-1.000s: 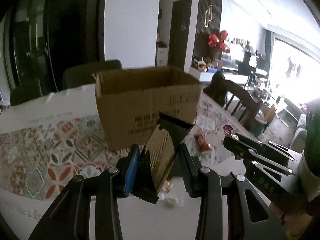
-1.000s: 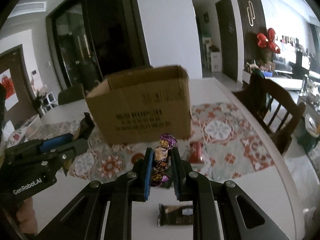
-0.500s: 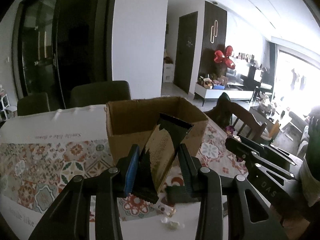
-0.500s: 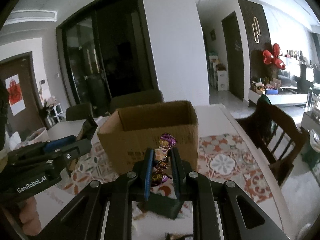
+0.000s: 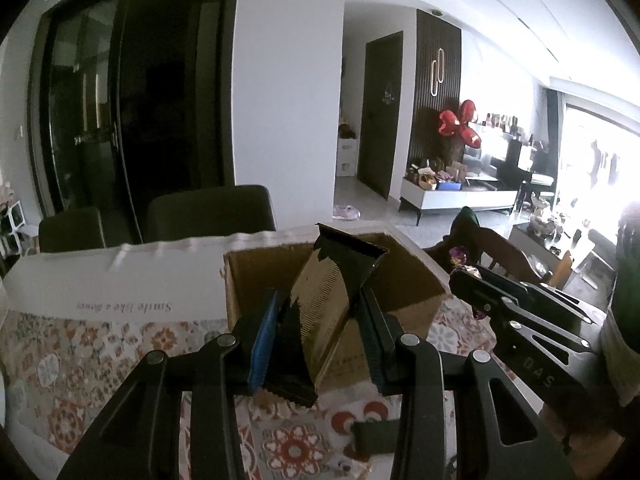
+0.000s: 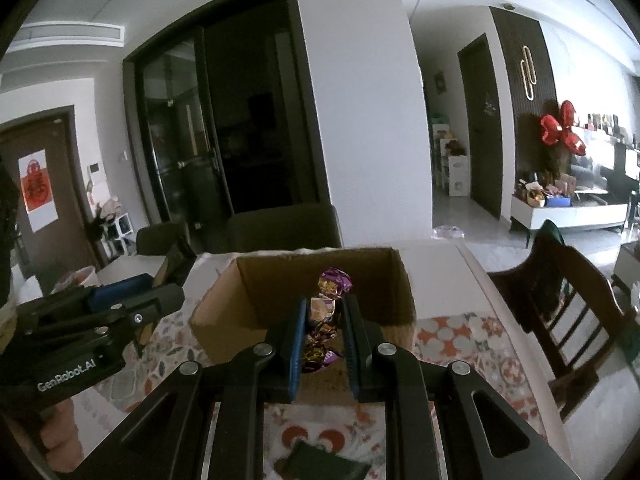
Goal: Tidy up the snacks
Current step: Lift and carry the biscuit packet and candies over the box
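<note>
An open cardboard box stands on the patterned tablecloth. My left gripper is shut on a gold and black snack packet, held tilted just in front of and above the box's near wall. My right gripper is shut on a purple and gold wrapped candy, held over the box's near edge. Each gripper shows in the other's view: the right gripper at the right, the left gripper at the left. The inside of the box looks bare where visible.
A dark green packet lies on the tablecloth close below the grippers. Dark chairs stand behind the table; a wooden chair stands at the right. A hand holds the left gripper.
Both grippers rose and moved toward the box with their snacks still held. The box's open top came into view and now sits lower in both views.
</note>
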`<state>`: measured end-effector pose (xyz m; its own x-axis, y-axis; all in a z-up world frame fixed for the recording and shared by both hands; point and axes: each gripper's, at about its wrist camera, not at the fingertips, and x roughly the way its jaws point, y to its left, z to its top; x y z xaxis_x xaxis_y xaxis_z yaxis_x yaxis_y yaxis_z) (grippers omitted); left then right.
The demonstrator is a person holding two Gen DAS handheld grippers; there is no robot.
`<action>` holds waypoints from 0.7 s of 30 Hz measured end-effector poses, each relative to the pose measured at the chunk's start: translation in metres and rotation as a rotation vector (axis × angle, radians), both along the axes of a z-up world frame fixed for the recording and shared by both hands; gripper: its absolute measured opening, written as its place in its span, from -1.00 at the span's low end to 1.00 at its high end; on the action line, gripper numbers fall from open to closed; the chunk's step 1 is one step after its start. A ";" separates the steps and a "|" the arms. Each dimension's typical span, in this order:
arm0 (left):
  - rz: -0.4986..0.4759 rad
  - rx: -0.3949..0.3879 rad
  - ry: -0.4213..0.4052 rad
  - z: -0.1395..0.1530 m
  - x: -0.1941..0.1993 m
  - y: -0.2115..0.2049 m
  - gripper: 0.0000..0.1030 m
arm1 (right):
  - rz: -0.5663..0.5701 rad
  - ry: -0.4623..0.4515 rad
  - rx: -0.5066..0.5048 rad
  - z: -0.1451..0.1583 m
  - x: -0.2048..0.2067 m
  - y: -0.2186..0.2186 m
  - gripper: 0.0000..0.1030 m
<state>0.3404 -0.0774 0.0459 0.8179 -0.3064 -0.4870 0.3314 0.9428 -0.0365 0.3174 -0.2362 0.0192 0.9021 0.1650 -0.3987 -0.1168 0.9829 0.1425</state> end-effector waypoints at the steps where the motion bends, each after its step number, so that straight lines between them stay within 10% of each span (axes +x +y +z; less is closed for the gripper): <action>1: 0.000 0.001 -0.002 0.001 0.003 -0.001 -0.24 | 0.001 -0.002 -0.001 0.002 0.004 -0.001 -0.64; 21: -0.001 -0.022 0.168 -0.011 0.102 -0.021 -0.24 | 0.050 0.131 -0.025 -0.003 0.093 -0.014 -0.64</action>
<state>0.4422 -0.0988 0.0346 0.7253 -0.3197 -0.6097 0.3204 0.9406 -0.1121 0.4102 -0.2499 0.0166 0.8332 0.1972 -0.5166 -0.1478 0.9797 0.1357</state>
